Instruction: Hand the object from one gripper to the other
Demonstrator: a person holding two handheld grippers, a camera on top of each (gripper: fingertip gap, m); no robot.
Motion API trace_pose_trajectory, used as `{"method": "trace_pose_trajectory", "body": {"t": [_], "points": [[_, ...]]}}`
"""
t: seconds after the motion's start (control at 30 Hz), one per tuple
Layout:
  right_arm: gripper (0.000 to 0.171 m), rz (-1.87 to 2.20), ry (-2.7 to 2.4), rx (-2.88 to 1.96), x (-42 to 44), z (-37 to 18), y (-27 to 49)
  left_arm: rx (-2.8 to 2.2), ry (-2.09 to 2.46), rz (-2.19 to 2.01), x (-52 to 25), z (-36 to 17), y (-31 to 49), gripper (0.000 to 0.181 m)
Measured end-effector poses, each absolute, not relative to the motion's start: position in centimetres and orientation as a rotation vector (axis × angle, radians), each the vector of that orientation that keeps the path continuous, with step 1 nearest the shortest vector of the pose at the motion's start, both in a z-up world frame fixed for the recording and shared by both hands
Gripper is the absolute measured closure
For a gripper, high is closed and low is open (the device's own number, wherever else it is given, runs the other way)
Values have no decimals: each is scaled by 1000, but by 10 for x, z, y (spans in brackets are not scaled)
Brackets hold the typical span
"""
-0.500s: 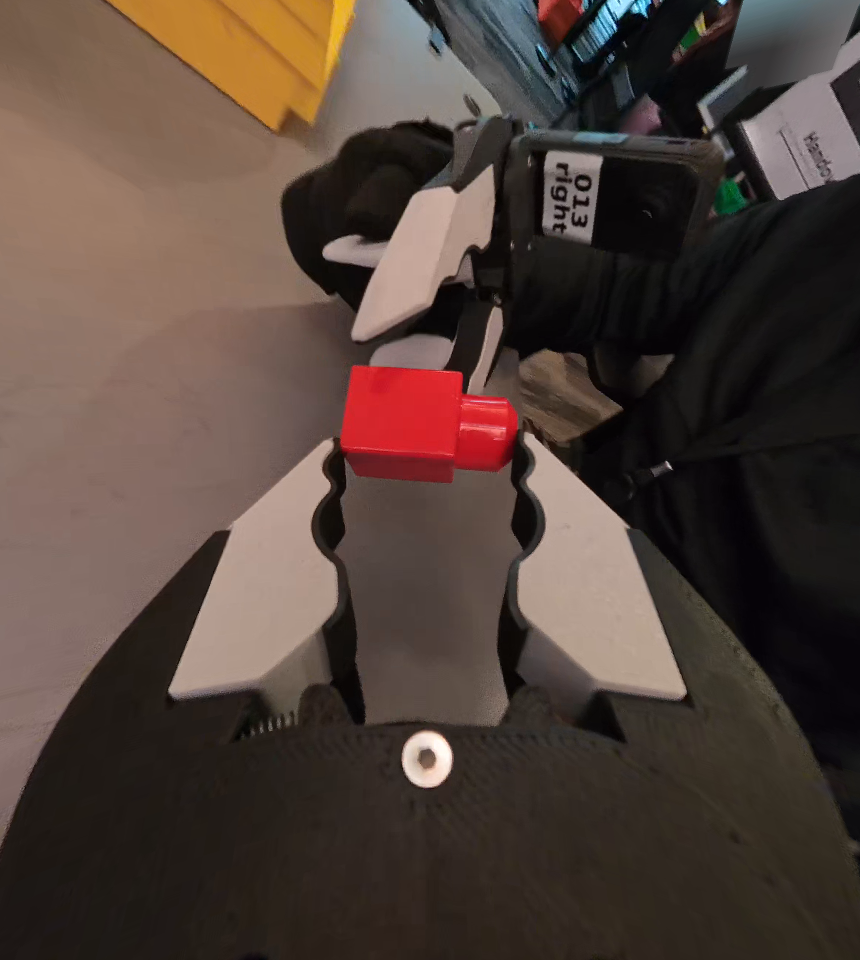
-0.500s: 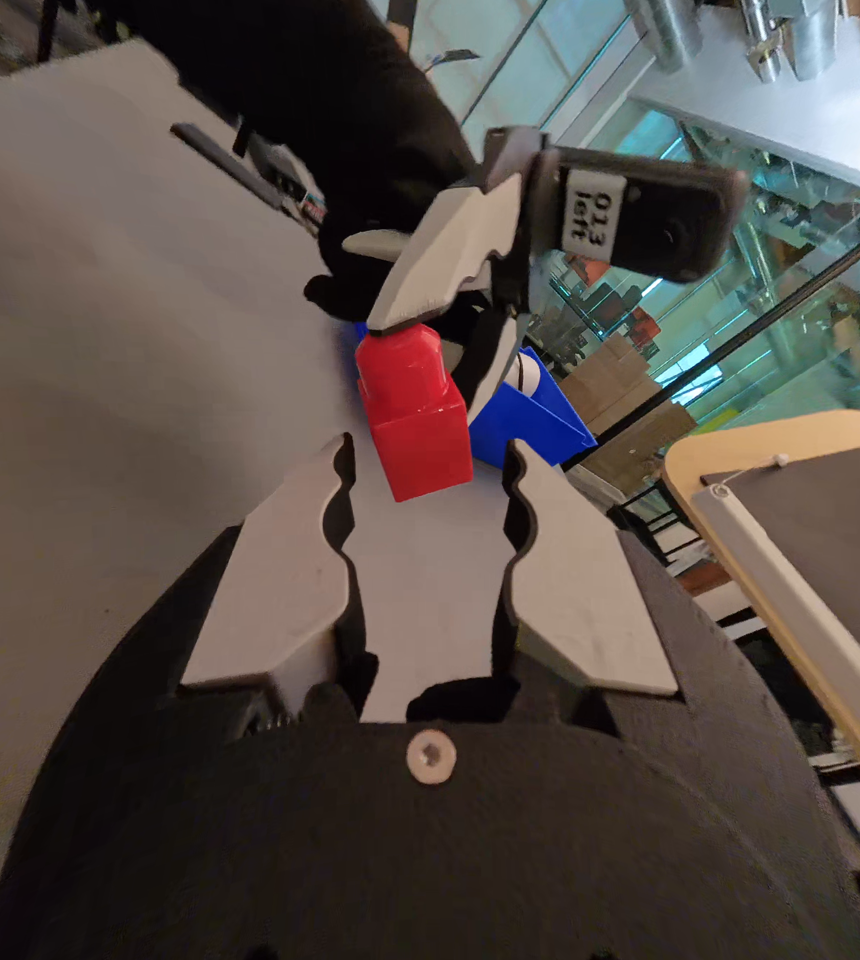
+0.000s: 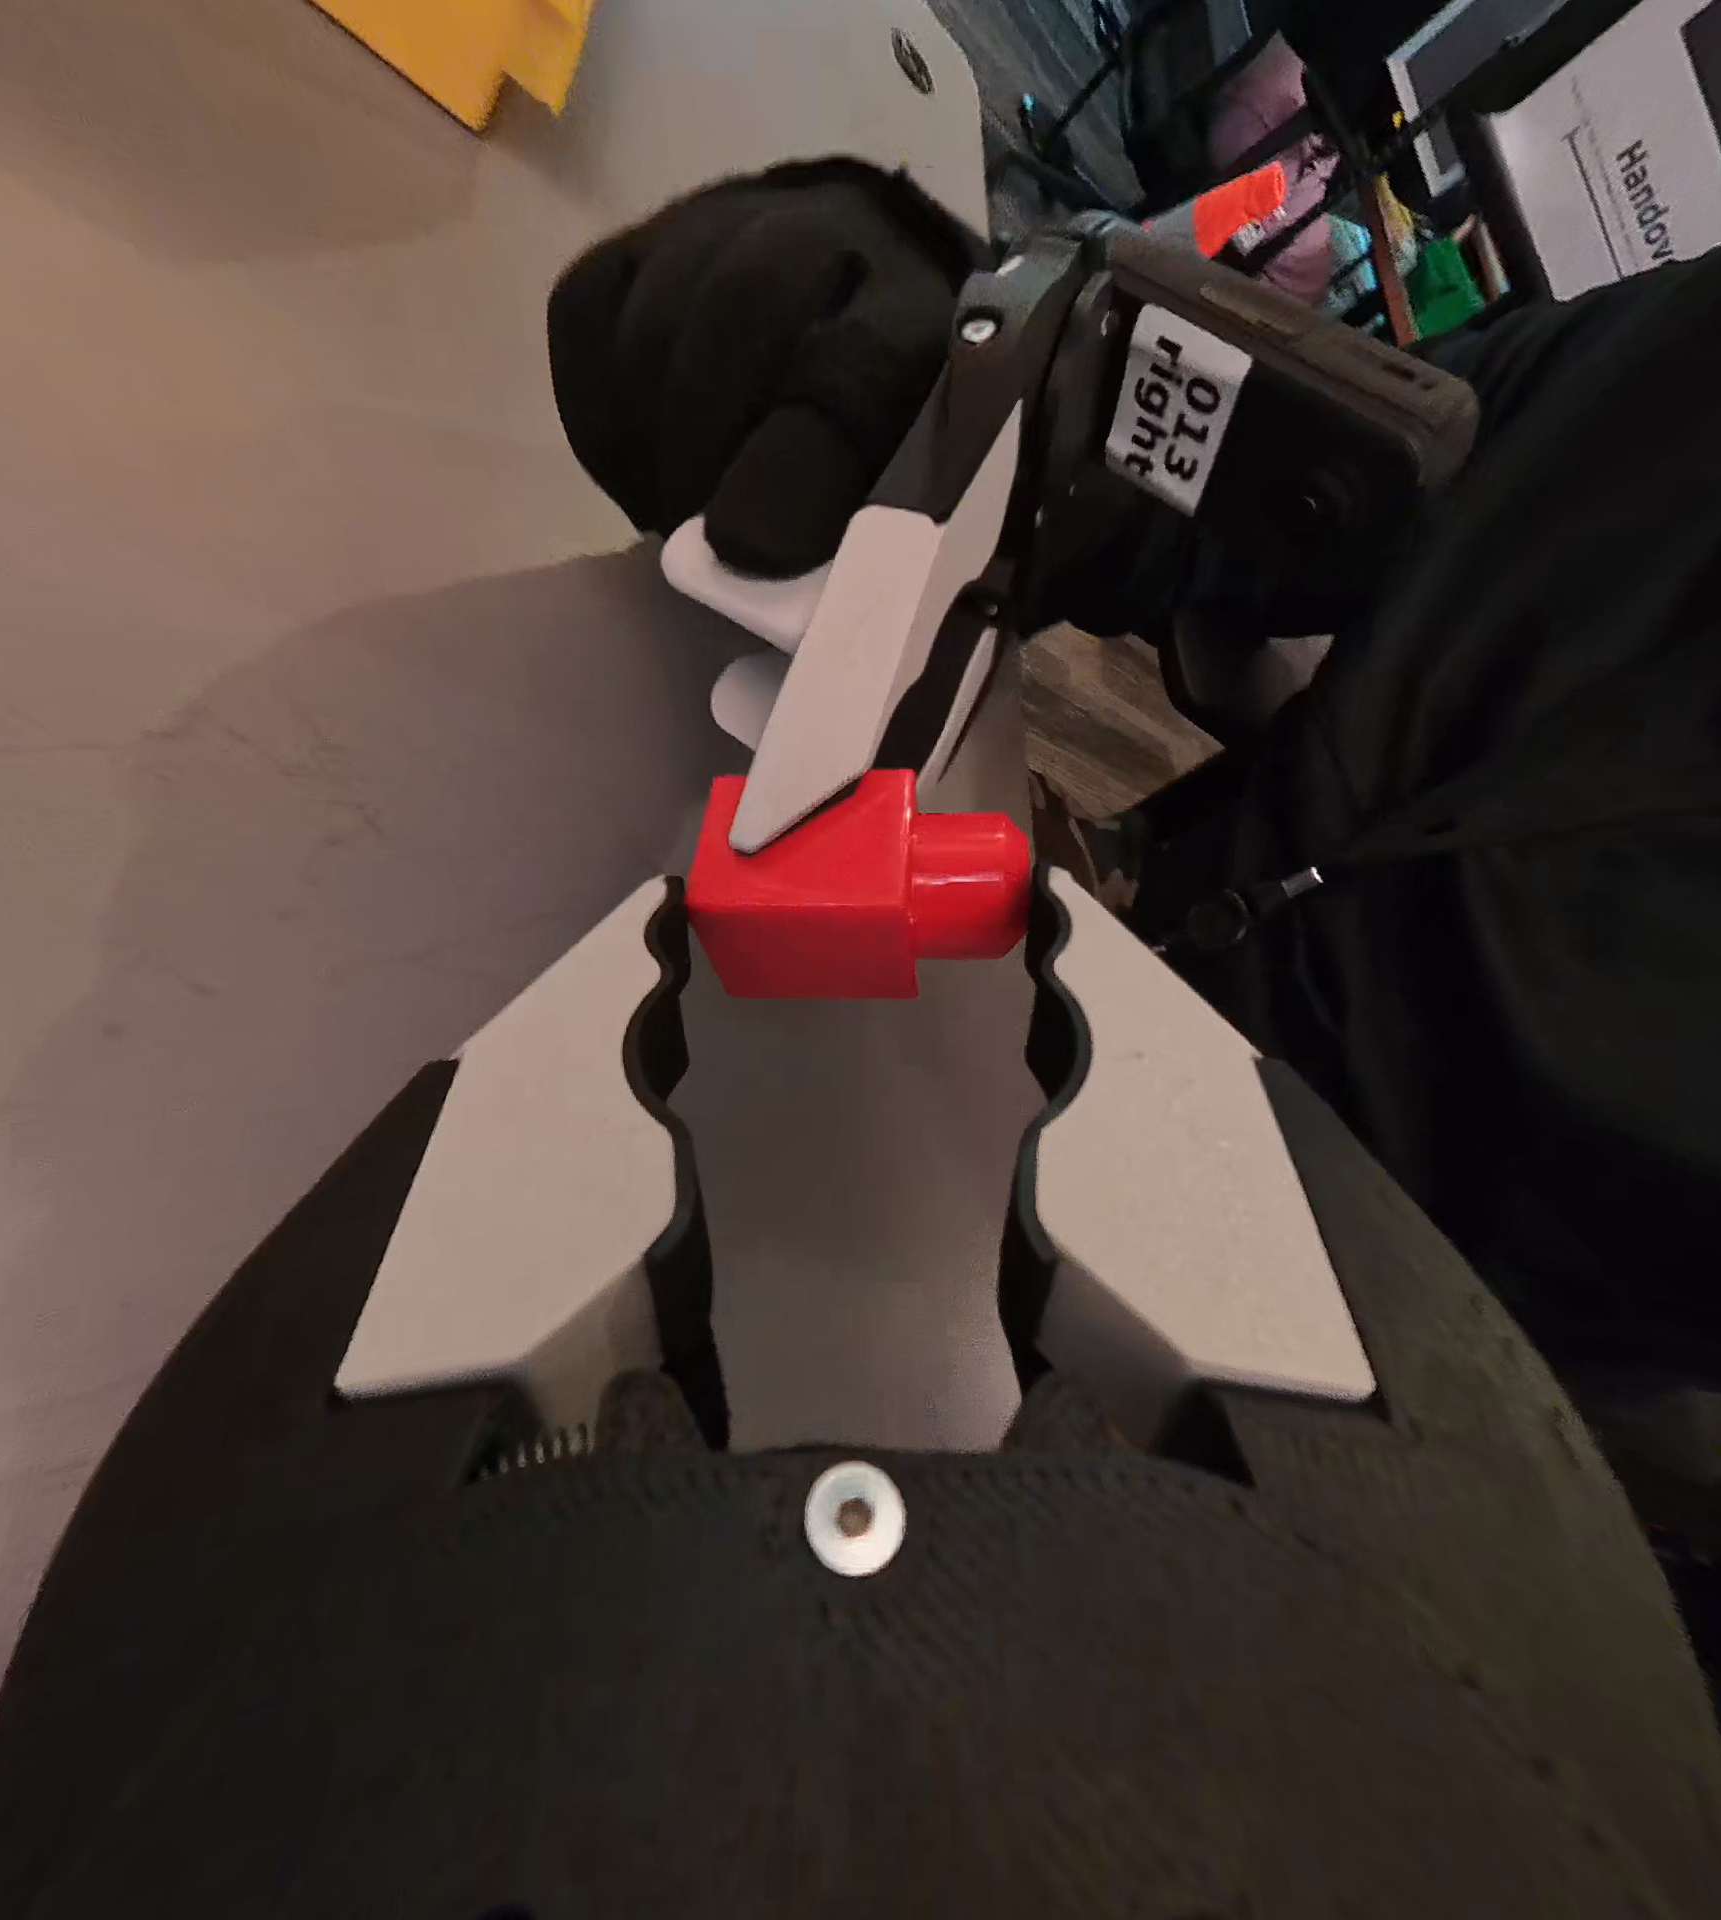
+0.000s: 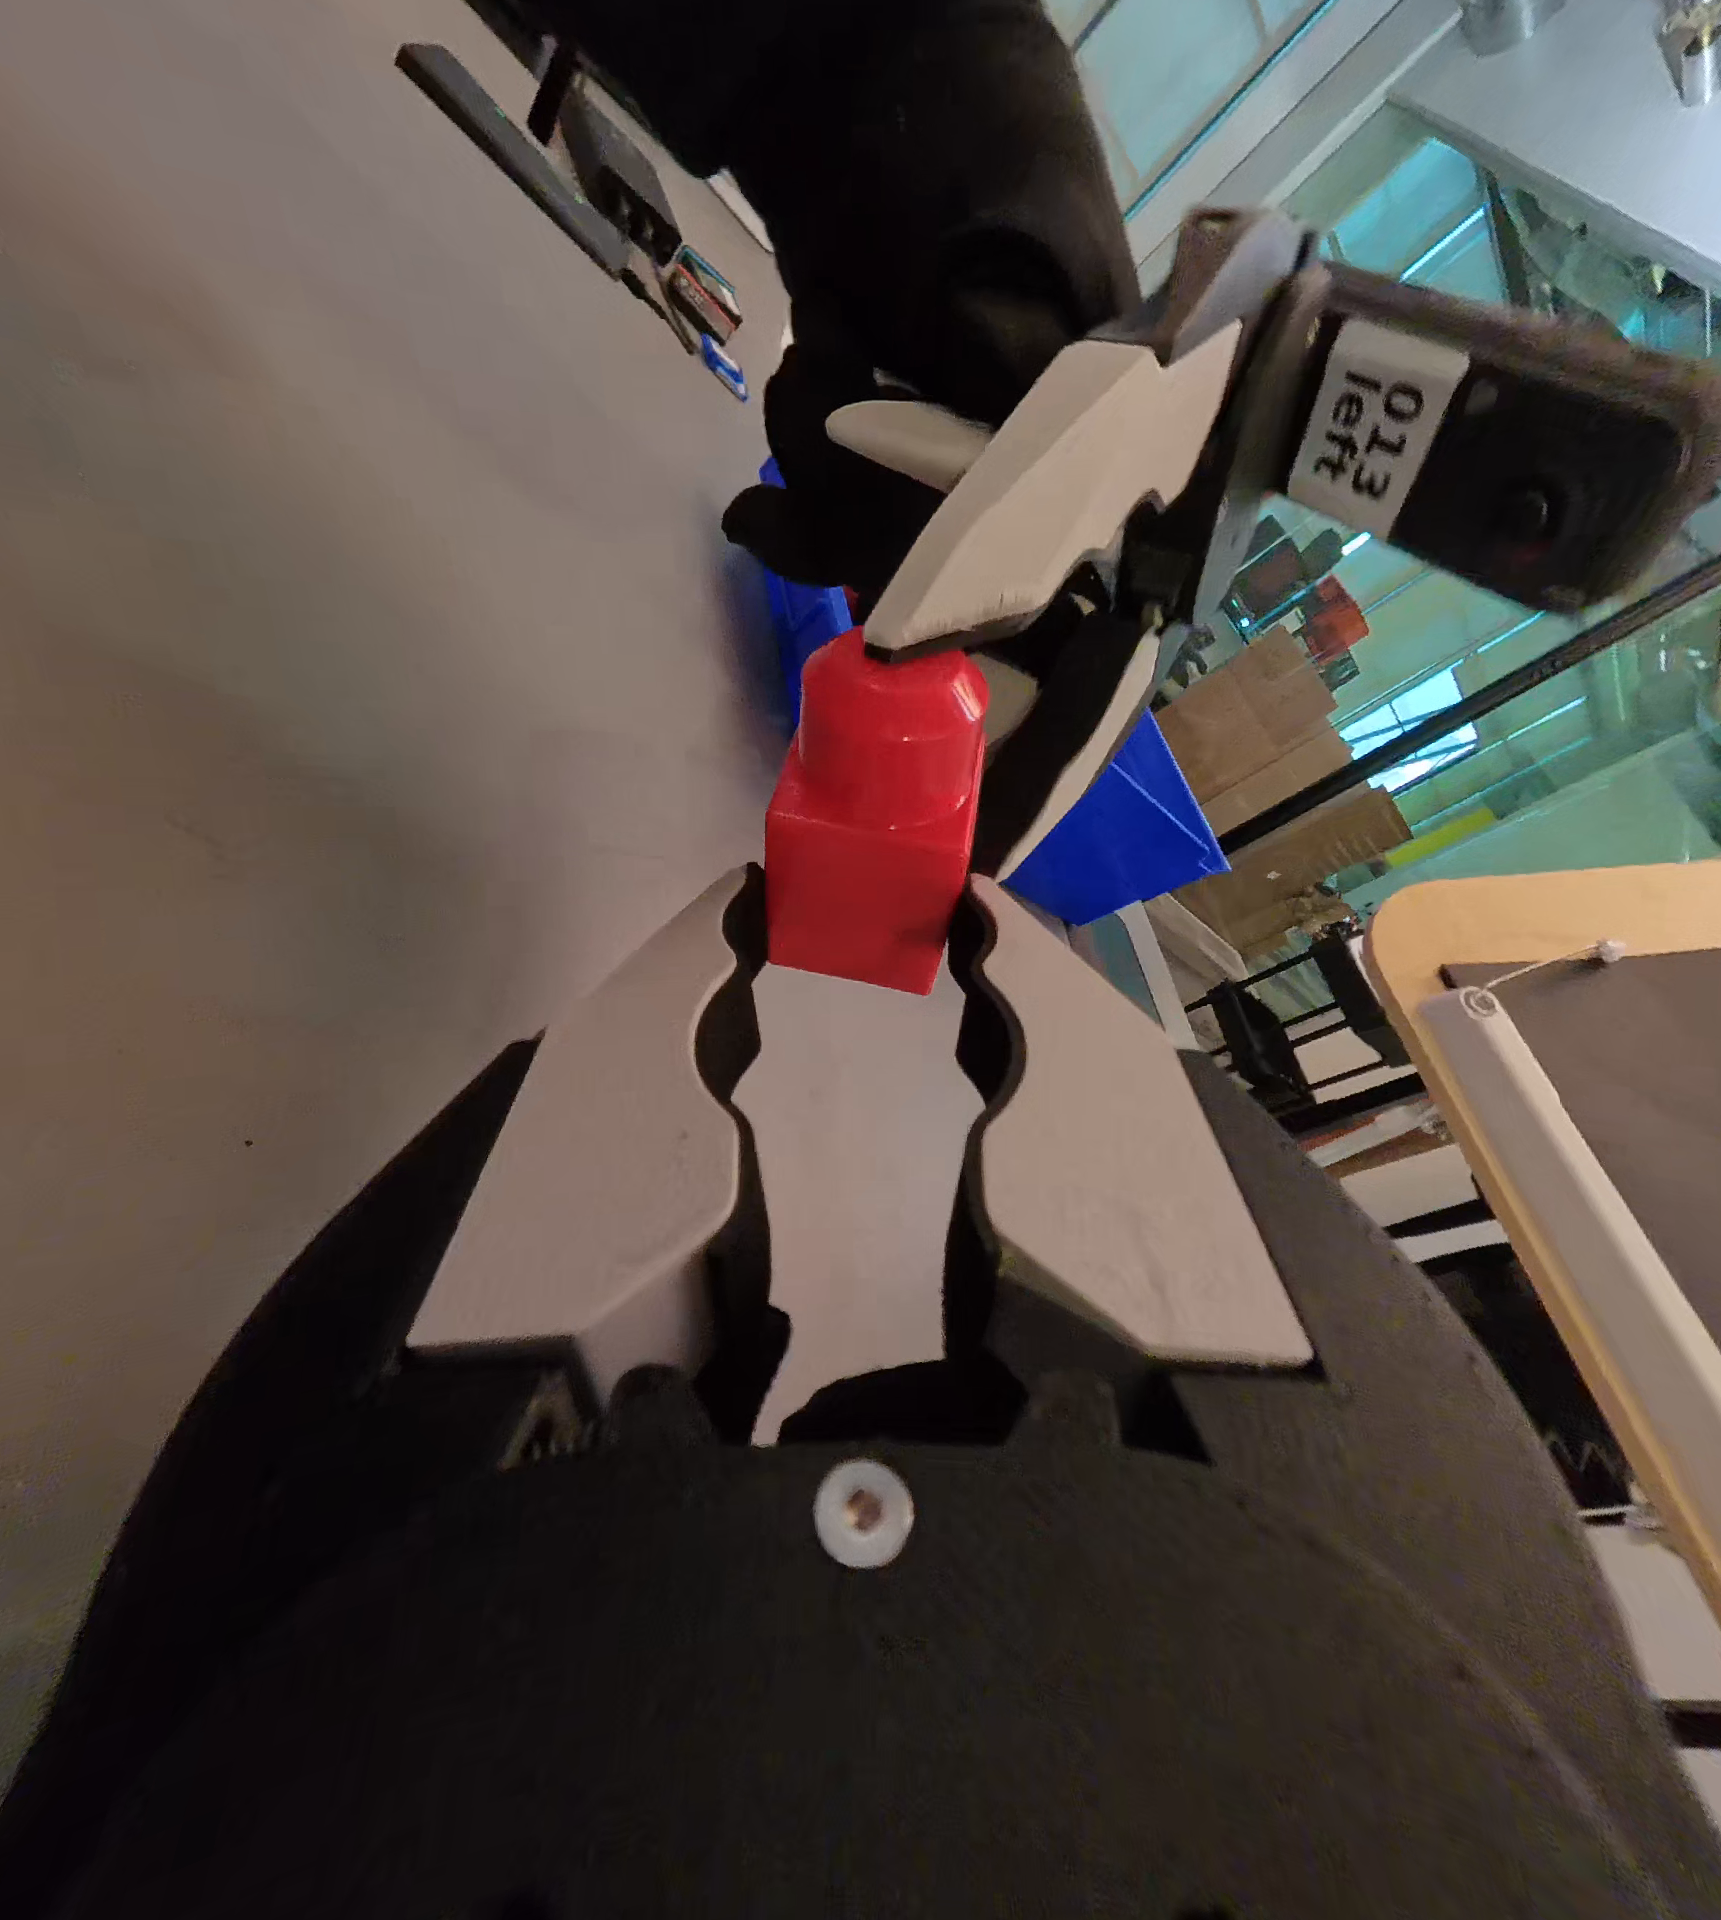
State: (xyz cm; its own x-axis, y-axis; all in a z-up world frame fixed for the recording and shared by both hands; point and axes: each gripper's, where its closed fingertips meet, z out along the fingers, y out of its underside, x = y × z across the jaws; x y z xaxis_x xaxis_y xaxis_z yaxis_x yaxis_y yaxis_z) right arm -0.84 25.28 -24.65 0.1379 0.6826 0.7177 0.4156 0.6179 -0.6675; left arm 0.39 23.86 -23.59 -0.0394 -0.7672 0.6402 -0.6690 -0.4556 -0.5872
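While the left claw (image 3: 851, 894) grips the red block (image 3: 835, 904) end to end, the right claw (image 4: 856, 914) has now closed around its square base: both hold, release pending.

Red block (image 3: 814, 914); grey fingers (image 3: 534, 1153) on black gripper bodies; blue bin (image 4: 1116, 831); yellow bin (image 3: 482, 52); black gloves (image 3: 762, 384).
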Motion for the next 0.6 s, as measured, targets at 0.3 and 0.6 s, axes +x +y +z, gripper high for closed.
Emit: {"method": "trace_pose_trajectory", "body": {"t": [0.3,0.6], "points": [[138,261,-1368,-1101,10,-239,280,-1917,1403,-1142,-4,-228,274,115],[138,176,-1003,-1346,124,-179,332,-1817,1294,-880,-41,-209,292,127]]}}
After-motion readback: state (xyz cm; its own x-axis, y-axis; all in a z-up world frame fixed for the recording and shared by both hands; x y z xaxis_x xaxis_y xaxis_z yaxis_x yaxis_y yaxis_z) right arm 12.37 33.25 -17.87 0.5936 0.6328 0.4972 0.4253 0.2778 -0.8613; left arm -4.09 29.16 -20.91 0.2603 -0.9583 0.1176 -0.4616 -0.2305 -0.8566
